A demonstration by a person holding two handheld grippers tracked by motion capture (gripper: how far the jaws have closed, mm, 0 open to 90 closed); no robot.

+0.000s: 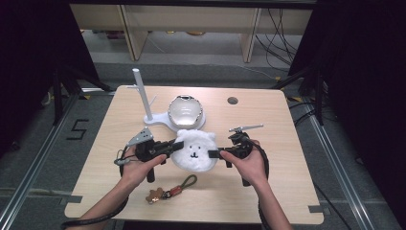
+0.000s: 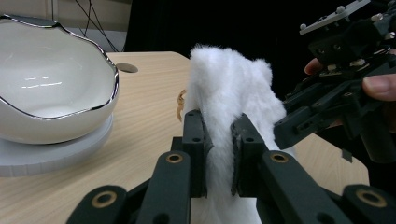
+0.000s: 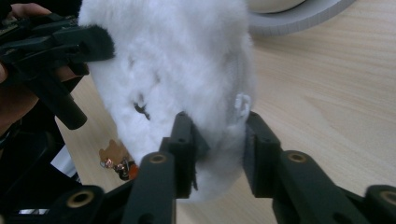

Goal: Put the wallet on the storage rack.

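While the white plush bear face is sitting at the centre of the high view, the left gripper is clamping its left edge and the right gripper its right edge. Just above it, a glossy white bowl is resting on a white stand. Lower in the frame, a keychain is lying on the wooden table.

Both tools clamped, facing inward
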